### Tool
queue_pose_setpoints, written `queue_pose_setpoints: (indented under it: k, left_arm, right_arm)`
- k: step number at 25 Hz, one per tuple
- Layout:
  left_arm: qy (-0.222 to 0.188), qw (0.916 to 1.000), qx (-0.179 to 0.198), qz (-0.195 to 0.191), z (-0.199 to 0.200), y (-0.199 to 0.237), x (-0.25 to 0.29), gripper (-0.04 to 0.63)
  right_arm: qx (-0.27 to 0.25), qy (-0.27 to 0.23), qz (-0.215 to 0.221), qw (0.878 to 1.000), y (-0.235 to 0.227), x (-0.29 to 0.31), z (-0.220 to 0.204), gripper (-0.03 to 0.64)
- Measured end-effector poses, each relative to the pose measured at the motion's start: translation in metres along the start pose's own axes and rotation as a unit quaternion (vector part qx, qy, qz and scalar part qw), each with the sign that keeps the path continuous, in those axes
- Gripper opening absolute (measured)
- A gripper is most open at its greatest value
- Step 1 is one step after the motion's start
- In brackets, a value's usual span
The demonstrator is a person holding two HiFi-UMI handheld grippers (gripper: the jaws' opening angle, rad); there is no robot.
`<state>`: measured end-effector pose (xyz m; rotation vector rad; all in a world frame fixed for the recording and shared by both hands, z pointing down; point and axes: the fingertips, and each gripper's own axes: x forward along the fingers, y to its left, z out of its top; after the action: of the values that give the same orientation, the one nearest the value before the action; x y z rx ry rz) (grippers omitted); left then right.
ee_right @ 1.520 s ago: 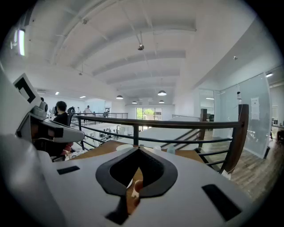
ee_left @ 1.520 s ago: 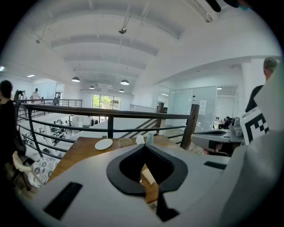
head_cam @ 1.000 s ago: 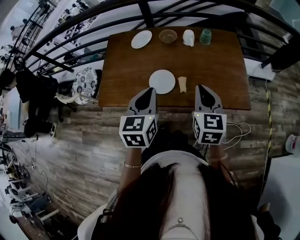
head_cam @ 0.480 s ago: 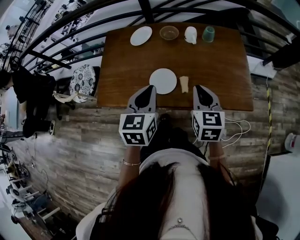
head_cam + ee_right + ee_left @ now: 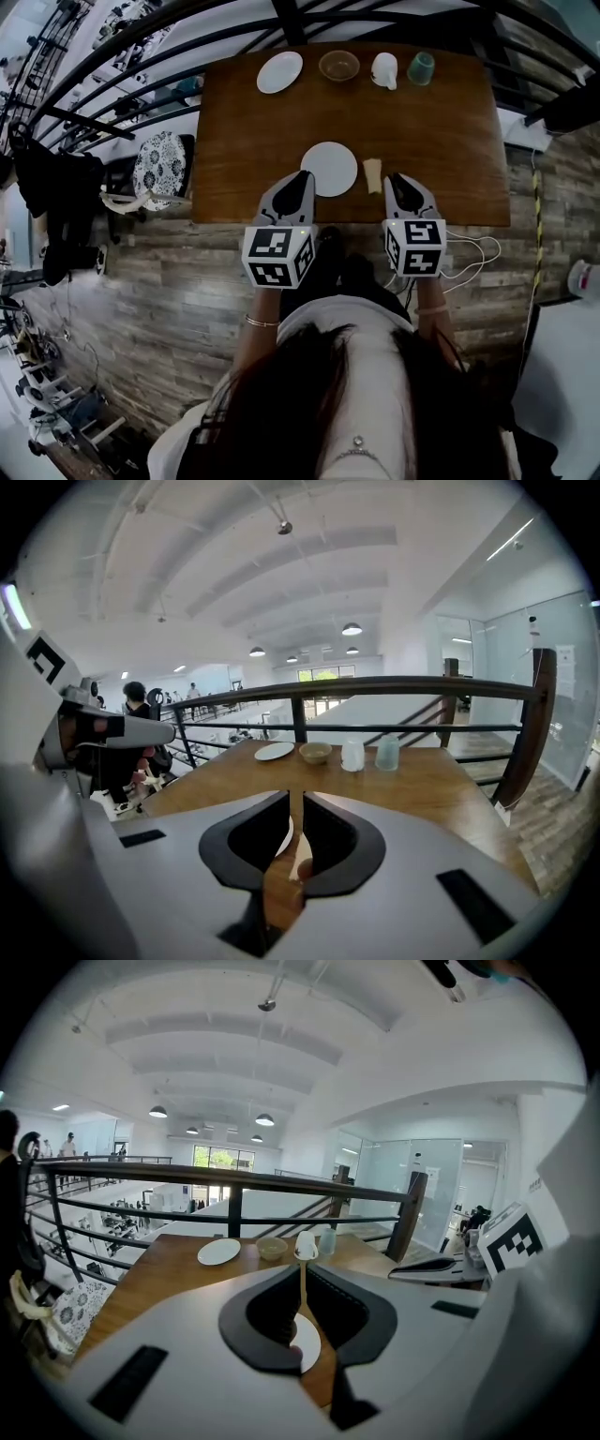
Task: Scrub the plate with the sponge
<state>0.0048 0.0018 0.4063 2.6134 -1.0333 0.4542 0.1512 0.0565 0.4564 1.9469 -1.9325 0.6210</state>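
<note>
Now that both hands have carried their tools forward and down over the past second, the left tongs (image 5: 302, 176) hang over the near edge of the wooden worktop (image 5: 441, 141), just short of the white plate (image 5: 330, 169). The right tongs (image 5: 398, 178) sit just beside the pale sponge (image 5: 373, 175), a little to its right. Both pairs are drawn together, the left fully and the right with only a sliver of a gap between the pads, and neither holds anything. That reads as the approach stage: nothing is gripped yet. The right tongs would have to open before they could take the sponge, while the left looks placed to steady the plate. The plate lies flat and bare near the front edge, with the sponge just to its right and apart from it. Along the far edge stand a second white plate (image 5: 279, 72), bare as far as can be seen, and a brown bowl (image 5: 337, 65) whose inside is too small to read. Beside them are a white cup (image 5: 383, 70) and a green cup (image 5: 420, 67), and whether either cup holds anything cannot be told.
</note>
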Motion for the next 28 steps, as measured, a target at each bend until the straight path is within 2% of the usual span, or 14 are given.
queue_pose_setpoints:
  k: [20, 28]
  left_arm:
    - [0.039, 0.9988, -0.012, -0.028, -0.029, 0.033, 0.034, 0.017]
    - [0.051, 0.9979, -0.012, -0.037, -0.038, 0.045, 0.04, 0.035]
  right_arm:
    - [0.018, 0.093, 0.007, 0.996, 0.001, 0.068, -0.059, 0.137]
    - [0.02, 0.122, -0.007, 0.992, -0.002, 0.085, -0.084, 0.164]
